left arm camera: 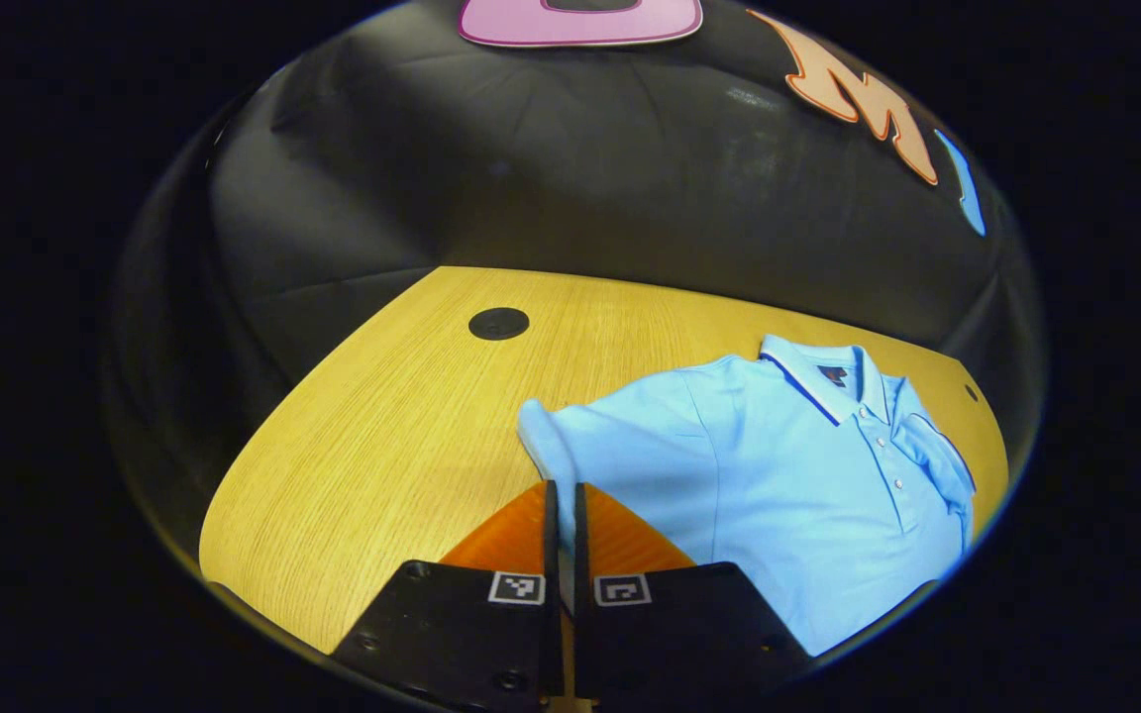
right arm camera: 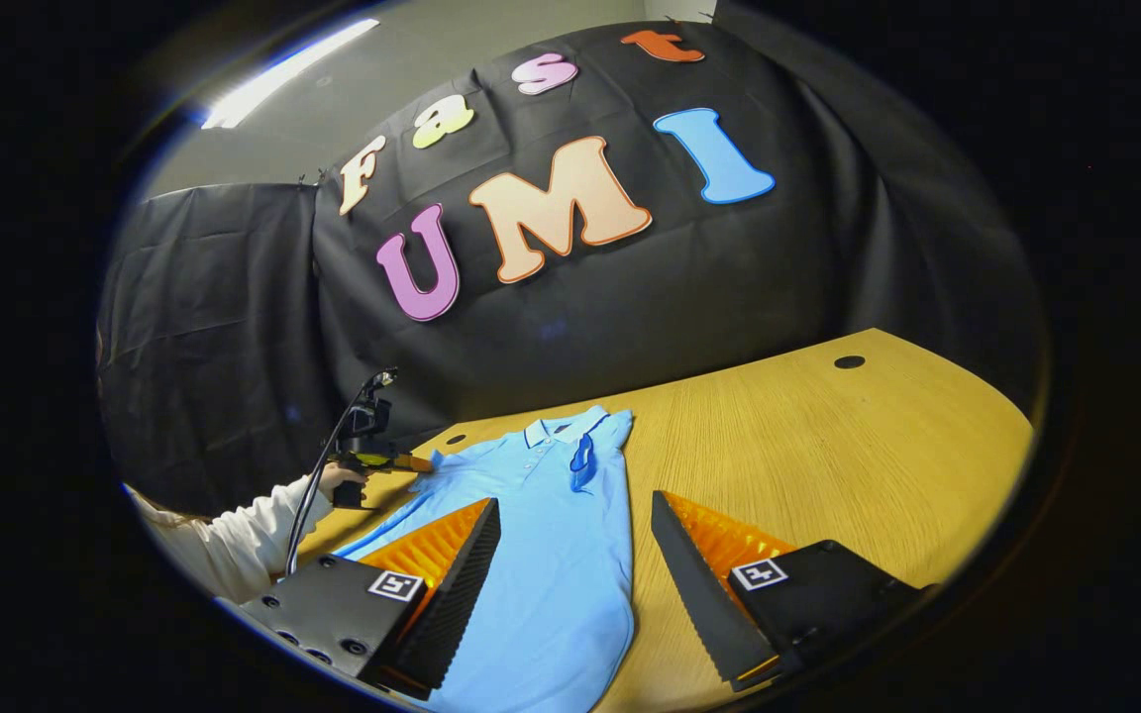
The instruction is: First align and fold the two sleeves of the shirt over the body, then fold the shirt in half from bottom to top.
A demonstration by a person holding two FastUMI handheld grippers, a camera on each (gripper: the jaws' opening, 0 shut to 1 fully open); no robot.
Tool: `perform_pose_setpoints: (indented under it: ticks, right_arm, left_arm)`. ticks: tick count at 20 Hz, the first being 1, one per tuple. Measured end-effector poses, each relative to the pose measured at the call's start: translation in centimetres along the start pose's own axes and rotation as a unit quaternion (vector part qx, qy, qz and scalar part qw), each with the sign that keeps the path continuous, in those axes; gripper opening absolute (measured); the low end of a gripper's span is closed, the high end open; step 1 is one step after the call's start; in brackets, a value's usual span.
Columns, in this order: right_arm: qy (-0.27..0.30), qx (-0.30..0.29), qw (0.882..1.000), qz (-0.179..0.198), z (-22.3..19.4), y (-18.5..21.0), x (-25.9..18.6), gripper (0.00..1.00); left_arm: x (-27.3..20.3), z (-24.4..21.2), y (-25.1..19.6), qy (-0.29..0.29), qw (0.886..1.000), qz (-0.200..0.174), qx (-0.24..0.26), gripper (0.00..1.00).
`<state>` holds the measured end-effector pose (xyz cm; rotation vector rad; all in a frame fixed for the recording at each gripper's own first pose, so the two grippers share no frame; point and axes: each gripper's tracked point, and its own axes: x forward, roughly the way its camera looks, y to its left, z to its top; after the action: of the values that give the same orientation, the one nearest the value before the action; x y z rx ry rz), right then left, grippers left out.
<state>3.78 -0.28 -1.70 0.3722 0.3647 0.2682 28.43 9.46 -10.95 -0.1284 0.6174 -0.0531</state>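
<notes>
Blue shirt (right arm camera: 551, 555) flat on table (right arm camera: 828, 465), collar toward the far wall.

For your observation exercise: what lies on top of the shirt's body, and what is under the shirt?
One sleeve lies folded over the shirt front. The wooden table is under it. Whatever the cloth covers cannot be seen.

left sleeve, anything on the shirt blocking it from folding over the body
Nothing visible does. The left sleeve lies spread on the table, the left gripper shut at its edge. The body is bare; the right sleeve is already folded onto its far side.
</notes>
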Motion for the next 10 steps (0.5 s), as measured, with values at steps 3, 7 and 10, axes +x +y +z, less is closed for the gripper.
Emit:
perform_pose_setpoints:
  ticks: [3,7,10]
  right_arm:
    - [-0.003,0.001,1.0,0.002,0.1,0.2,-0.2,0.97]
    - [-0.001,0.002,1.0,0.001,0.0,0.3,0.0,0.97]
    - [0.003,0.0,1.0,0.001,-0.3,0.3,0.0,0.97]
  left_arm:
    - [0.0,0.3,-0.1,-0.004,1.0,0.003,-0.002,0.0]
    - [-1.4,1.8,-2.6,-0.009,1.0,-0.014,0.01,0.0]
    - [-2.9,4.6,-6.9,-0.041,0.997,-0.048,0.038,0.0]
